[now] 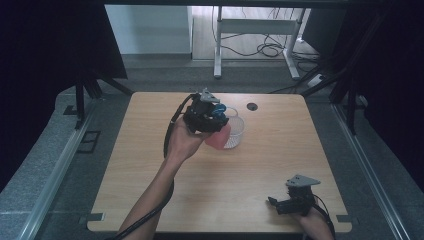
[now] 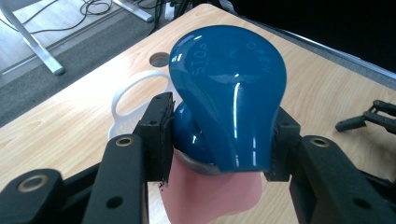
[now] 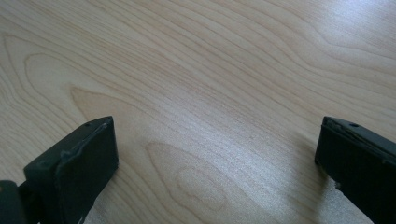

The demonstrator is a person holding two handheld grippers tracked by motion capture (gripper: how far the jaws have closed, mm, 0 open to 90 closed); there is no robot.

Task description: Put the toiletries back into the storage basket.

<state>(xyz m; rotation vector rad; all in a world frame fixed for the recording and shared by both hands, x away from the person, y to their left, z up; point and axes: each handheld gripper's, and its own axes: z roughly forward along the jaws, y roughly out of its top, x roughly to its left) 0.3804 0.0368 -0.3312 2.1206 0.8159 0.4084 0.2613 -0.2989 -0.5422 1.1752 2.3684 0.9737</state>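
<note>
A light wooden table [image 1: 150, 195] with rounded corners stands on grey carpet, with dark curtains at both sides and, beyond its far edge, a white frame [image 1: 252, 30] with loose cables on a paler floor. A small round hole [image 1: 252, 106] sits near the far edge of the table. Just past the middle, a clear glass jug [image 1: 235, 132] with a white handle [image 2: 128, 95] stands upright on the wood; whether anything is in it I cannot tell. The left gripper [image 2: 219, 135] is clamped on a pink bottle [image 2: 210, 196] with a glossy blue cap [image 2: 229, 93], its jaws pressing the cap's narrow base from both sides, and the bottle is held off the table just beside the jug on the near side. The right gripper [image 1: 274, 204] rests low near the table's near right corner, well apart from the jug, its jaws spread wide over bare wood with nothing between them. The table's left half and near middle are bare.
</note>
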